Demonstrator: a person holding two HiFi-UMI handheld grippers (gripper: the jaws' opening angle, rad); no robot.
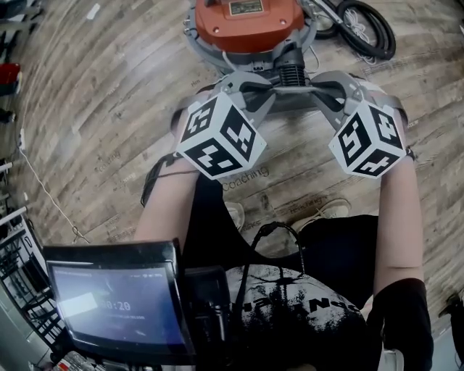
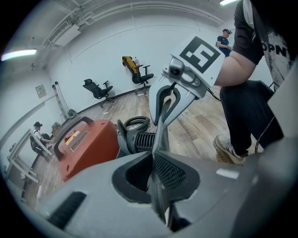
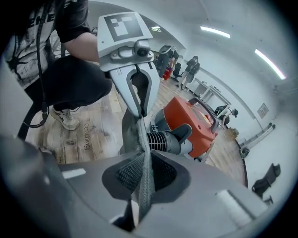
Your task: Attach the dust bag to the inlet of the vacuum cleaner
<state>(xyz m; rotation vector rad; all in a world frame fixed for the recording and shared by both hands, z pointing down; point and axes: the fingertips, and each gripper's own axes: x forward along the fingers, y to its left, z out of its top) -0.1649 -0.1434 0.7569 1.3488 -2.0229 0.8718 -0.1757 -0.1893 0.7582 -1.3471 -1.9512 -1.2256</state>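
Dust bag [image 1: 293,101]: grey fabric, upper centre of the head view, stretched between the two grippers just below the vacuum cleaner [image 1: 246,22]. Whether it touches the inlet [image 1: 291,74] cannot be told from here. The inlet is a black ribbed stub on the near side of the red body.

Left gripper [image 1: 262,93]: pads nearly together, pinching a thin edge of the bag. In the left gripper view the fabric [image 2: 162,135] runs up out of the closed pads [image 2: 156,162] toward the other gripper's tips in mid-frame. The ribbed inlet [image 2: 139,139] and red housing [image 2: 86,146] lie to the left of it.

Right gripper [image 1: 324,90]: same narrow pinch on the opposite edge. In the right gripper view the grey cloth [image 3: 132,130] stands on edge between the mesh pads [image 3: 144,172]. It rises to the left gripper's tips at upper centre. The inlet [image 3: 163,139] is just right of the fabric, with the red body [image 3: 195,121] beyond.

Both marker cubes sit mid-frame in the head view, forearms running down from them.

Surroundings: plank wood floor [image 1: 109,109]. Black hose coil [image 1: 366,25] at upper right. Lit screen [image 1: 116,304] at lower left. Pale shoe [image 1: 326,210] below the right cube.
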